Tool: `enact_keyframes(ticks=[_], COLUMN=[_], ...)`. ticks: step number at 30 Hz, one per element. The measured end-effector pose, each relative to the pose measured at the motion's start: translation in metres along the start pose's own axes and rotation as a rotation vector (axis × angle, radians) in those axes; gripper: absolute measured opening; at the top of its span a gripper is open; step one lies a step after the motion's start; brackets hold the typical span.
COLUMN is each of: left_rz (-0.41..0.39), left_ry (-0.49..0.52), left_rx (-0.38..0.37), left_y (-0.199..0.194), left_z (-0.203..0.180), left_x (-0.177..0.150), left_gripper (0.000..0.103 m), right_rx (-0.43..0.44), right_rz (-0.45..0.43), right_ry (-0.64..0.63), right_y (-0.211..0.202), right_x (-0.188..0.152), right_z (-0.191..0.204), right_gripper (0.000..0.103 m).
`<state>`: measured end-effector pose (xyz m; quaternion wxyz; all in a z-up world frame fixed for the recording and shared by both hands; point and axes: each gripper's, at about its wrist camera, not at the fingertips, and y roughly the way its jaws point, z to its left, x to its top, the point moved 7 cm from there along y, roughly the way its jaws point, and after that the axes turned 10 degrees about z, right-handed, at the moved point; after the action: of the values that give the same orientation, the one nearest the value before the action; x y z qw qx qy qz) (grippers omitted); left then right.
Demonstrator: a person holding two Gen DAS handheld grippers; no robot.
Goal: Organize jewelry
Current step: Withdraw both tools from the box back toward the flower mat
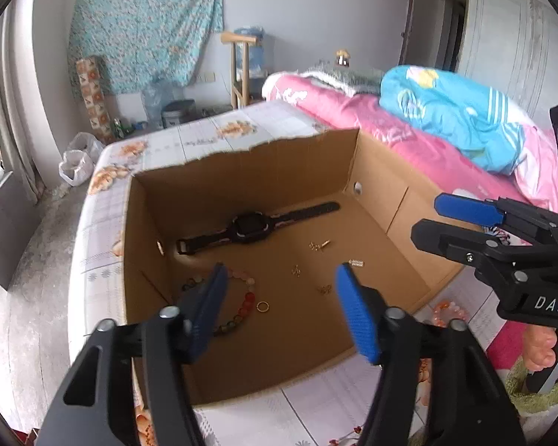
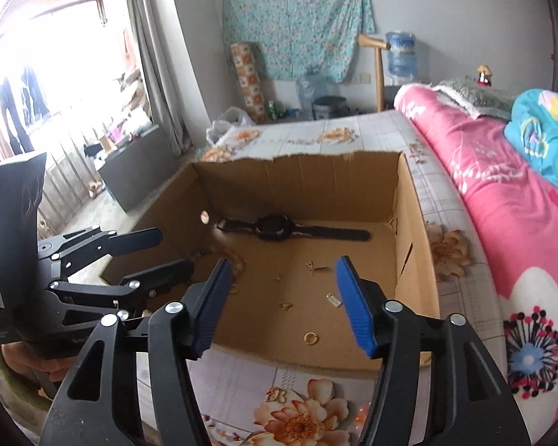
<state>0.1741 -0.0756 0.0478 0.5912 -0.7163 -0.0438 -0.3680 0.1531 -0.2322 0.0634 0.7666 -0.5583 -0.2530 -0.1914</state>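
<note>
An open brown cardboard box (image 1: 372, 186) sits on a bed covered by a white sheet printed with orange flowers (image 2: 297, 416). Inside on the box floor lies a black wristwatch with its strap stretched flat (image 1: 249, 225), near the far wall. Nearer the front are several small gold earrings or charms (image 1: 318, 247), scattered apart, and a plain gold ring (image 1: 263, 306).

The left gripper (image 1: 279, 304) hangs over the near edge of the box with its blue-padded fingers (image 1: 355, 312) spread wide and nothing between them. Only the left wrist view shows a bracelet of round multicoloured beads (image 1: 247, 297) on the box floor, partly hidden behind the left finger, with the gold ring just beside it. That view also shows a second, orange beaded bracelet (image 1: 448, 310) lying outside the box on the sheet, and the right gripper (image 1: 427, 219) entering from the right with a person's hand (image 1: 543, 349) on its handle.

The right gripper (image 2: 281, 304) is likewise spread wide and empty, above the box's front wall. Its view shows the gold ring (image 2: 310, 337) close to the near wall, a small silvery rectangular charm (image 2: 333, 300), and the left gripper (image 2: 167, 252) reaching in from the left, jaws apart. A pink flowered quilt (image 2: 502, 193) and a blue patterned quilt (image 1: 457, 115) lie beside the box.
</note>
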Motion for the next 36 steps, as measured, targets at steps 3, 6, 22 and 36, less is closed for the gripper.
enact_keyframes(ticks=[3,6,22,36], left_rz=[-0.03,-0.06,-0.013,0.19], left_ry=[-0.008,-0.015,-0.09,-0.129], left_rx=[0.008,0.003,0.059,0.075], left_y=[-0.017,-0.033,-0.061,0.01], left_z=[0.0,-0.002,0.011,0.01], left_x=[-0.004,-0.01,-0.105,-0.151], left_gripper=[0.073,0.079,0.091,0.091], right_rx=[0.008,0.017,0.044,-0.07], right_rz=[-0.033,-0.056,-0.047,0.191], right_ry=[0.004,-0.005,-0.036,0.015], right_y=[-0.012,-0.02,-0.04,0.021], right_x=[-0.001,-0.004,-0.075,-0.147], right_z=[0.008,0.017,0.063,0.056], right_gripper=[0.062,0.067,0.078,0.078])
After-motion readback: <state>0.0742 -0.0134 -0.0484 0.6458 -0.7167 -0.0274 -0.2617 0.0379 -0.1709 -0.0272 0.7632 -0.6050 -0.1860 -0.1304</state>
